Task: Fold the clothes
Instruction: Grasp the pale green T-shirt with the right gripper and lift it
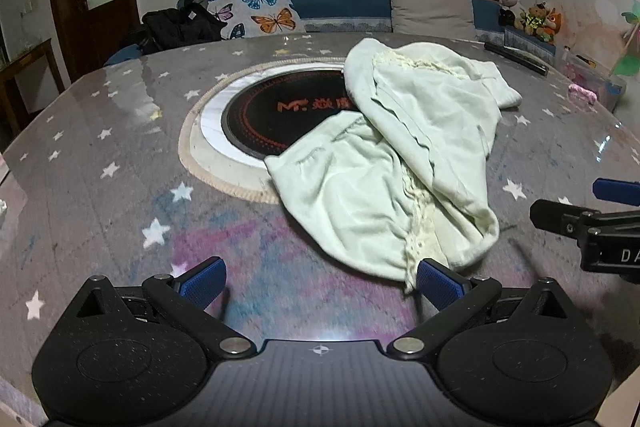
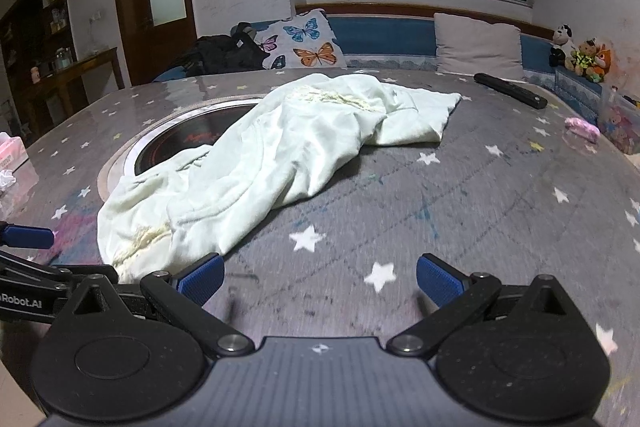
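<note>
We see pale green garment point(image 1: 400, 163) crumpled on starry table point(image 1: 100, 207), partly over round cooktop point(image 1: 272, 115); our left gripper point(image 1: 320, 285) wide open, empty; right gripper point(image 2: 320, 279) wide open, empty, near garment's hem.

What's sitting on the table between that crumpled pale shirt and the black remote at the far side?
Nothing: in the right wrist view, only bare star-patterned tablecloth separates the pale garment from the black remote. The left wrist view shows the same gap.
</note>
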Demonstrator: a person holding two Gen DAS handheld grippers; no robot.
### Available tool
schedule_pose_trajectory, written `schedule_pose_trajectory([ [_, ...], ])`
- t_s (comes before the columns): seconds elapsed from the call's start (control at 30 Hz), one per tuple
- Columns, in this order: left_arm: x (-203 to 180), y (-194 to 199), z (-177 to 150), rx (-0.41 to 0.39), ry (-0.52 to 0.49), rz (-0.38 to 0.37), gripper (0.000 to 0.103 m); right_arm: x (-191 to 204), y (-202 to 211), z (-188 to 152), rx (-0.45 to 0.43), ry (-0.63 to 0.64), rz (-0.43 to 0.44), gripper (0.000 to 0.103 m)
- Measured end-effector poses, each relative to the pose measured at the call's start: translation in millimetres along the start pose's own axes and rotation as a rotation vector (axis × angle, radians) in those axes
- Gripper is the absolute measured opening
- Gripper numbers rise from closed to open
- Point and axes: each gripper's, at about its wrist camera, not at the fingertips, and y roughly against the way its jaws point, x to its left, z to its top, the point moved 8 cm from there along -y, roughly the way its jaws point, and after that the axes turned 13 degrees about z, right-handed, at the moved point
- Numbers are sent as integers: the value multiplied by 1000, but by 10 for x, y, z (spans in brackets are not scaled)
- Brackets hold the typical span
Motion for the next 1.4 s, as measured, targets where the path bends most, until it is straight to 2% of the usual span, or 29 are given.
schedule_pose_trajectory([
  [0.3, 7, -111, 248, -17, 4, -26, 103, -97, -178, 392, -4, 25, 31, 102],
  [0.73, -119, -364, 456, -19, 5, -88, 103, -361, -769, 1058, 27, 8, 63, 81],
  [1.1, -83, -567, 461, 21, 29, -127, 102, -332, -1552, 1516, 100, 18, 134, 62],
  [1.4, 29, -649, 492, 29, 53, -122, 103, -237, -2177, 1561, 178, 3, 149, 48],
])
